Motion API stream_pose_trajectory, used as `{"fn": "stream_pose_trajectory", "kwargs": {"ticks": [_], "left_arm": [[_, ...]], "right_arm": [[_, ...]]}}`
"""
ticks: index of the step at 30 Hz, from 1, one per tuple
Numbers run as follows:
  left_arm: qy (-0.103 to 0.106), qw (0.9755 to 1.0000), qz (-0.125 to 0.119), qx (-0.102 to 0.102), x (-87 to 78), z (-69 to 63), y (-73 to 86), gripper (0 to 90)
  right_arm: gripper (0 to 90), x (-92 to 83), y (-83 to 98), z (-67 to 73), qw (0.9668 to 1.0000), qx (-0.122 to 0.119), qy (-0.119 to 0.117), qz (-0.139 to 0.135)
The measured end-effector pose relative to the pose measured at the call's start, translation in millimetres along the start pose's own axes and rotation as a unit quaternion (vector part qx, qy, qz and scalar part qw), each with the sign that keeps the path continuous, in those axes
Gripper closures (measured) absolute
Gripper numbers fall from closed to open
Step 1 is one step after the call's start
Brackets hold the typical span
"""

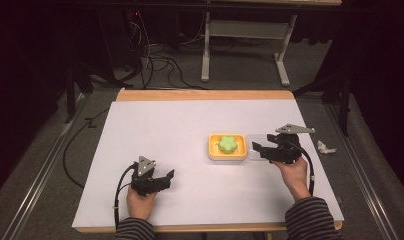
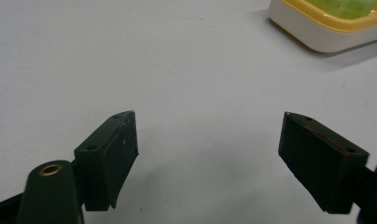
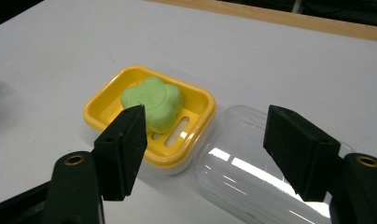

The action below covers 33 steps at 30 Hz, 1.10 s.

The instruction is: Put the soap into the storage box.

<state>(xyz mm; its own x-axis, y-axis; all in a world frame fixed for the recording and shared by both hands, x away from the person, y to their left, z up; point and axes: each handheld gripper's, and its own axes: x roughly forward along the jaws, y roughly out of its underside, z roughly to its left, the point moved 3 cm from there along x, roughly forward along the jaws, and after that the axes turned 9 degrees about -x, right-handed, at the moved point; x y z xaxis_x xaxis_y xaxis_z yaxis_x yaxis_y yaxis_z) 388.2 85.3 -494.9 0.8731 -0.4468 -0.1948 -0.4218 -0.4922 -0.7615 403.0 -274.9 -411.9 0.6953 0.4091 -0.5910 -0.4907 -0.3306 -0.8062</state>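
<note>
On the white worktop (image 1: pixel 155 125), the right gripper (image 3: pixel 205 154) hovered open and empty over the clear lid (image 3: pixel 252 163) touching the right of the yellow soap dish (image 3: pixel 107 100); that slick lid could likely skid aside, nudging the dish and its green soap (image 3: pixel 154 100).

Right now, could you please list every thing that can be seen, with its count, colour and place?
soap dish: one, yellow on a white base, right of the table's middle.
soap: one, green, flower-shaped, lying in the soap dish.
lid: one, clear plastic, on the table touching the dish's right side.
crumpled scrap: one, white, on the floor right of the table.
table: one, white top with wooden edge.
trestle frame: one, pale grey, on the floor behind the table.
cables: several, black, on the floor behind.
left gripper: one, black, fingers open, near the front left.
right gripper: one, black, fingers open above the lid.
</note>
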Motion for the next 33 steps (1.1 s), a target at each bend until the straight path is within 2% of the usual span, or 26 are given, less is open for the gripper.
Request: {"fn": "stream_pose_trajectory", "kwargs": {"ticks": [6, 16, 22, 33], "left_arm": [[-0.001, 1.0000, -0.001, 0.001, 0.4, -0.1, 0.2, 20.3], [-0.002, 1.0000, -0.001, 0.005, 0.5, -0.6, 1.0, 20.3], [-0.001, 1.0000, 0.000, 0.009, 0.2, -0.7, 1.4, 20.3], [-0.001, 1.0000, -0.001, 0.008, 0.2, -1.1, 1.5, 20.3]], "right_arm": [[31.0, -6.9, 3.3, -0.8, 1.0000, -0.002, 0.002, -0.007], [31.3, -19.9, 15.9, -5.8, 0.9999, 0.012, 0.003, -0.007], [31.4, -30.5, 23.8, -5.3, 0.9999, 0.009, 0.006, -0.008], [31.4, -43.3, 36.4, -6.5, 0.9995, 0.018, 0.013, -0.023]]}}
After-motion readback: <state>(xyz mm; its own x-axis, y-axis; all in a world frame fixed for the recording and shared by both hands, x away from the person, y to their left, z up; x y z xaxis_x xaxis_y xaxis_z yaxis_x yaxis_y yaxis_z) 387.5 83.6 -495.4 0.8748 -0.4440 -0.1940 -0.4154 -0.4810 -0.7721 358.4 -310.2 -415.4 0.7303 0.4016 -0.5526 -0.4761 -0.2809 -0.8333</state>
